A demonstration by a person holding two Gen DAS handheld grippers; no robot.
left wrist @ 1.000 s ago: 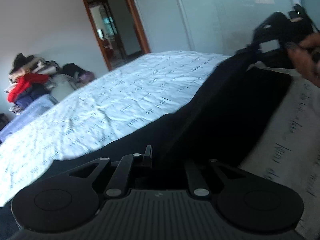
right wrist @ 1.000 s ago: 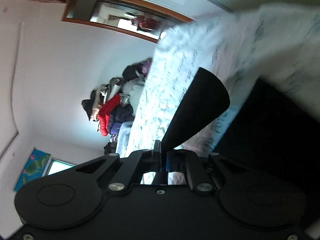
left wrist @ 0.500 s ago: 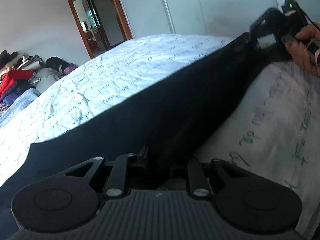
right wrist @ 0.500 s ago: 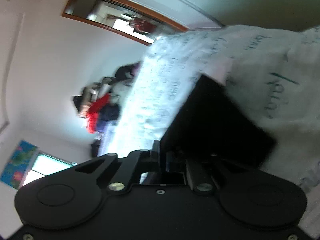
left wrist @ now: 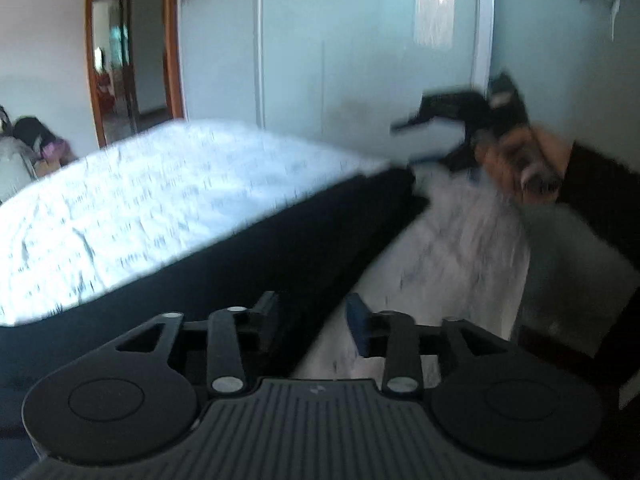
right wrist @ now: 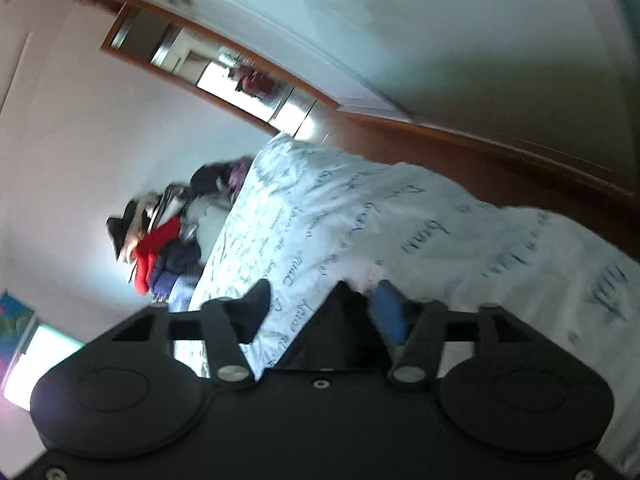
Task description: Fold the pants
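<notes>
The black pants lie in a long folded strip on the white printed bedsheet. My left gripper is open, its fingers apart just above the near edge of the pants, holding nothing. My right gripper is open and empty; a dark triangular corner of fabric shows low between its fingers. In the left wrist view the right gripper is lifted above the far end of the pants, held by a hand. Both views are motion-blurred.
A pile of clothes lies at the far side of the bed. A wood-framed doorway and a pale wardrobe wall stand beyond the bed. The person's dark sleeve is at the right.
Both grippers have opened and let go of the pants. The right gripper has lifted off the far end. The pants now rest on the bed.
</notes>
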